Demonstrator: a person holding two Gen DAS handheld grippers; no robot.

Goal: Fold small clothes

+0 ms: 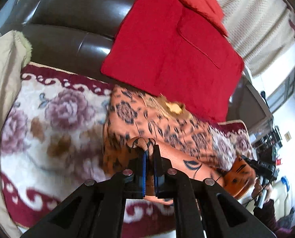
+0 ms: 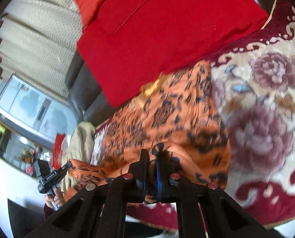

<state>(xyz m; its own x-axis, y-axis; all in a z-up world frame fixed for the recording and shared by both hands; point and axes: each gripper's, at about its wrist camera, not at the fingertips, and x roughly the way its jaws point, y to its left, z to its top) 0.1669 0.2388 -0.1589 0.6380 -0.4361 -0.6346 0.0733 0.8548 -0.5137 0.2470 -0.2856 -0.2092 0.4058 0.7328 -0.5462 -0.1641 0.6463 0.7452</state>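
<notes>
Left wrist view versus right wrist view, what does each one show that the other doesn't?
Only the left wrist view shows the glossy brown sofa back and the right gripper from outside. Only the right wrist view shows flowers on a ledge and the left gripper from outside. Both show the orange patterned garment pinched in shut jaws, the red folded cloth and the floral blanket.

Orange patterned cloth (image 1: 159, 123) motion-blurred in both views; its far edge hidden under red folded garment (image 1: 167, 49). Floral blanket (image 1: 54, 119) smeared too, cut off at frame edges. Shelf clutter far right in left-wrist view too small to tell. Cloth corners hidden between gripper jaws.
</notes>
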